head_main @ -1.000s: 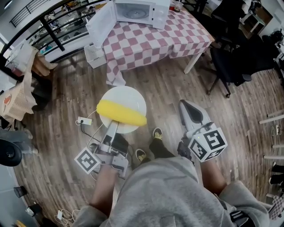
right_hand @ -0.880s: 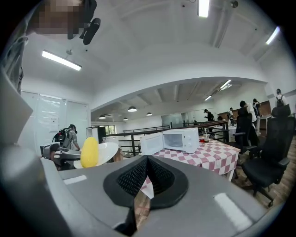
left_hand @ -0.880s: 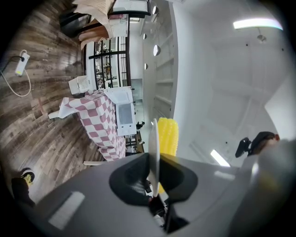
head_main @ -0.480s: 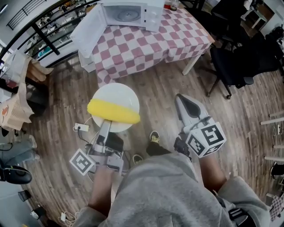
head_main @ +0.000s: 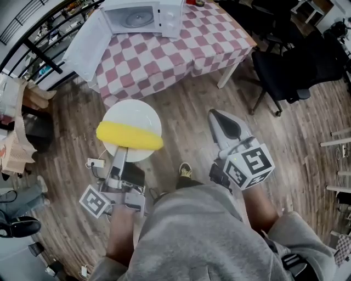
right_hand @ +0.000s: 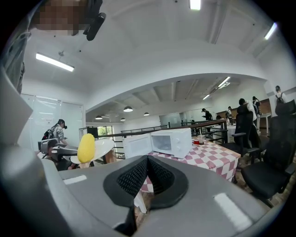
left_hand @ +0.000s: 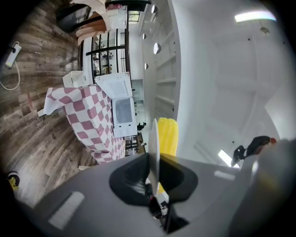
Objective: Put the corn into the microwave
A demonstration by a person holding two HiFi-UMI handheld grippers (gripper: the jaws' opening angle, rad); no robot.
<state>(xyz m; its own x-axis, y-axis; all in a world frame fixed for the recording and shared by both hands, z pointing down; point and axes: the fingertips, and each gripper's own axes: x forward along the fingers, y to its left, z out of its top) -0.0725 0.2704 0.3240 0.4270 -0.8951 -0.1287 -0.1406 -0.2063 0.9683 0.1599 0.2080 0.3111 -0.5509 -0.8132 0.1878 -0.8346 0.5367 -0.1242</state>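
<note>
Our left gripper (head_main: 120, 156) clamps rim of white plate (head_main: 131, 112), corn (head_main: 129, 136) lying across it. Our right gripper (head_main: 218, 117): fingers pressed together, empty. Microwave (head_main: 137, 16), door open, at 12 o'clock on checkered table (head_main: 181, 49).

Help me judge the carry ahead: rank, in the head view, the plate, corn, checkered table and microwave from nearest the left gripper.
1. Plate: clamped by the left gripper.
2. Corn: on the plate, just past the jaws.
3. Checkered table: ahead across the floor.
4. Microwave: on the table's far end, door open.
</note>
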